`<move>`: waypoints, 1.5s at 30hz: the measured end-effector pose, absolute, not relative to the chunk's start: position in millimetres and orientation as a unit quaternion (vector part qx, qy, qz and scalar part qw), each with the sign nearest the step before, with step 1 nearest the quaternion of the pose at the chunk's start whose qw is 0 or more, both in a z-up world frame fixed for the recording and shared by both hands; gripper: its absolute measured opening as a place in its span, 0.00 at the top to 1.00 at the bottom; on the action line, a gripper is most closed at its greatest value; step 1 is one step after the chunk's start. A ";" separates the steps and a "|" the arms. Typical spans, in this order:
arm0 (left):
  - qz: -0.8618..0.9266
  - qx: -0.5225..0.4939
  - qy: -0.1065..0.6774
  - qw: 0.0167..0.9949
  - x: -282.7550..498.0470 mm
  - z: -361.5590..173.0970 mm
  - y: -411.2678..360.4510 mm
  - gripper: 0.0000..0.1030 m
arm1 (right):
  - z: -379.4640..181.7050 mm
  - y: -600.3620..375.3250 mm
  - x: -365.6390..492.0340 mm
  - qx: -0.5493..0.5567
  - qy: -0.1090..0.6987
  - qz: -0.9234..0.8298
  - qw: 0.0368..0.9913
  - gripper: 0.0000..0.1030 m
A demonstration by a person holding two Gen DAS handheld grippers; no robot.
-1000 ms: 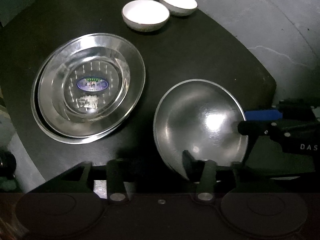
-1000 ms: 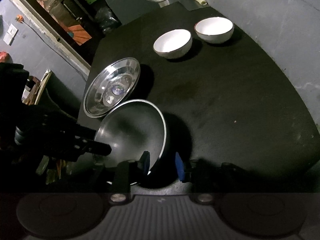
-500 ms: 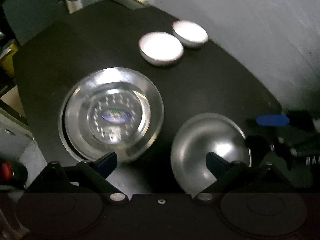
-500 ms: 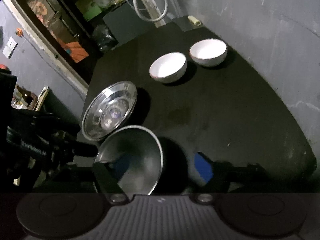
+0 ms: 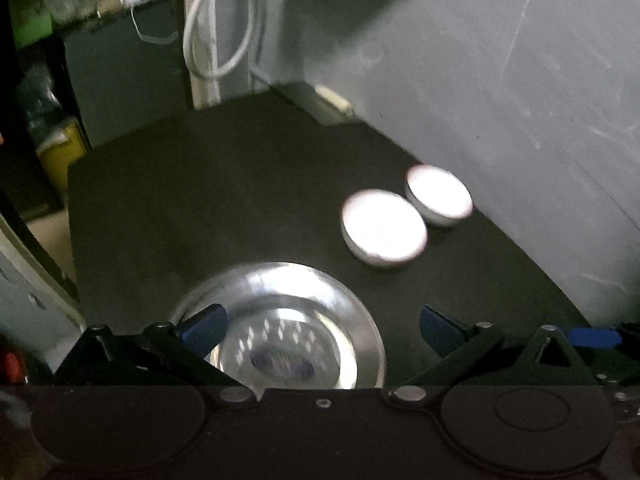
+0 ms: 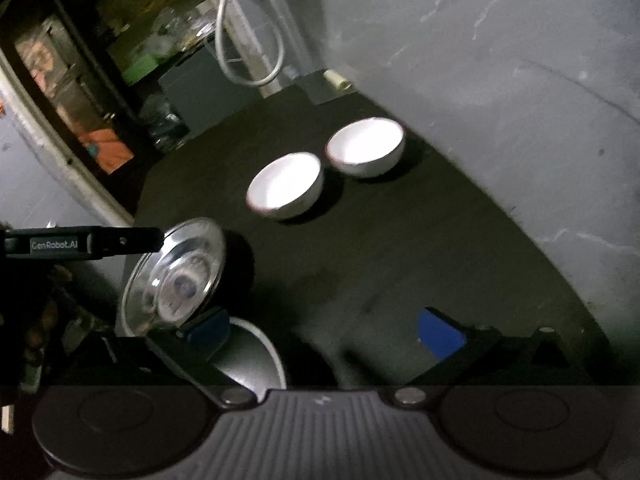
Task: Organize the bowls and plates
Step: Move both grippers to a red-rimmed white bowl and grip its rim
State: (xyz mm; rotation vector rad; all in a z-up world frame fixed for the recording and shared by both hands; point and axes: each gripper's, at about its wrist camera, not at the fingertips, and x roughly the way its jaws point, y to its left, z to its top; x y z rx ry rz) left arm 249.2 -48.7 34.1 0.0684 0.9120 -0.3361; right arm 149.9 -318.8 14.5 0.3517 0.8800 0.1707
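Both grippers, left (image 5: 320,326) and right (image 6: 326,330), jaws just opened wide, gripping nothing; steel bowl (image 6: 256,354) bottom centre, plates (image 6: 176,276) centre left, white bowls (image 6: 286,184) upper middle

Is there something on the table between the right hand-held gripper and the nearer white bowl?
Nothing visible stands between them. The right hand-held gripper is open and empty, and only bare black table lies between it and the nearer white bowl. The steel bowl and steel plates sit off to its left.
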 end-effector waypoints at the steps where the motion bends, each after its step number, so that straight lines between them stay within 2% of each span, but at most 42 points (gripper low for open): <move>1: -0.160 0.034 0.429 0.888 251.8 34.4 -48.2 0.01 | 14.2 -319.5 151.8 0.169 0.420 0.075 0.888 0.00; 6: -0.138 0.048 0.419 0.896 279.6 28.2 -56.3 0.01 | 10.1 -318.8 163.3 0.150 0.412 0.050 0.897 0.00; 12: -0.085 0.085 0.453 0.883 332.2 11.2 -74.1 0.01 | 10.5 -310.4 175.7 0.074 0.402 0.043 0.912 0.00; 17: -0.111 0.118 0.439 0.884 356.0 5.5 -91.3 0.01 | 13.6 -306.9 202.6 0.081 0.383 0.042 0.919 0.00; 30: -0.169 0.133 0.483 0.849 386.9 -22.2 -114.2 0.01 | -9.6 -306.4 260.4 0.134 0.389 0.031 0.911 0.00; 34: -0.173 0.129 0.489 0.845 390.1 -25.2 -111.4 0.07 | -14.1 -306.8 267.7 0.157 0.374 0.030 0.913 0.02; 37: -0.179 0.120 0.493 0.843 391.7 -26.4 -109.9 0.15 | -18.0 -305.8 274.5 0.169 0.375 0.031 0.911 0.08; 42: -0.189 0.109 0.500 0.838 391.8 -27.6 -110.9 0.24 | -22.5 -302.6 287.5 0.184 0.382 0.038 0.905 0.22; 45: -0.200 0.096 0.506 0.833 391.5 -28.8 -112.4 0.38 | -24.8 -300.3 292.3 0.194 0.384 0.049 0.902 0.34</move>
